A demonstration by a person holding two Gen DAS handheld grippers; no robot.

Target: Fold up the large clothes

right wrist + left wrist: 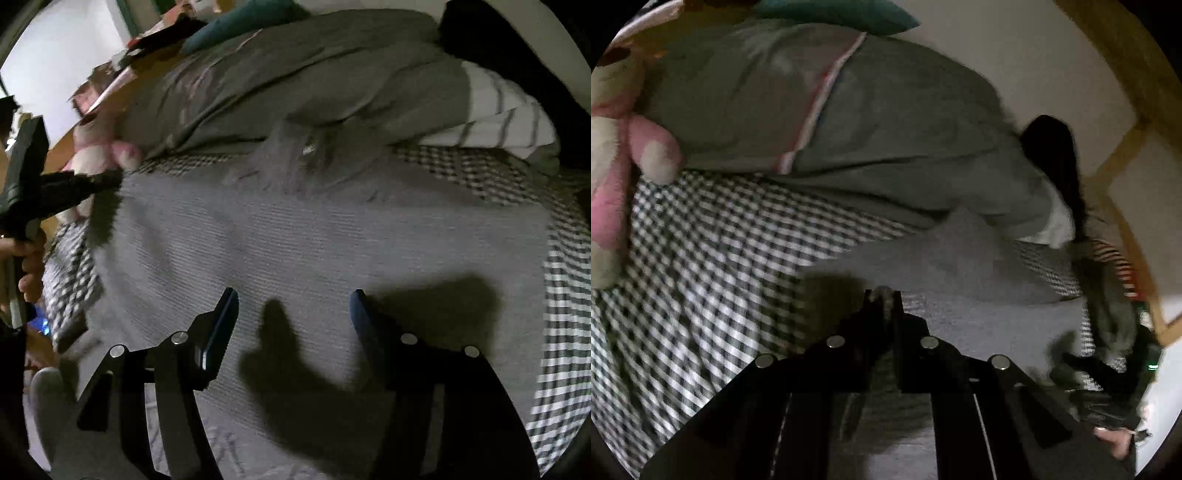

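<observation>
A large grey ribbed garment (314,240) lies spread on a black-and-white checked sheet (561,295), its neck opening (295,155) at the far side. My left gripper (882,295) is shut, with a fold of the garment's (960,325) edge pinched between its tips. In the right wrist view the left gripper (110,179) holds that edge at the garment's far left corner. My right gripper (291,306) hovers over the garment's near part with its jaws apart and no cloth between the pads. It also appears dimly as the right gripper (1100,373) low at the right of the left wrist view.
A grey-green duvet (849,110) is bunched along the far side of the bed, beside a striped pillow (498,114). A pink and white plush toy (613,166) sits at the left. A wooden frame (1123,74) and a white wall stand behind.
</observation>
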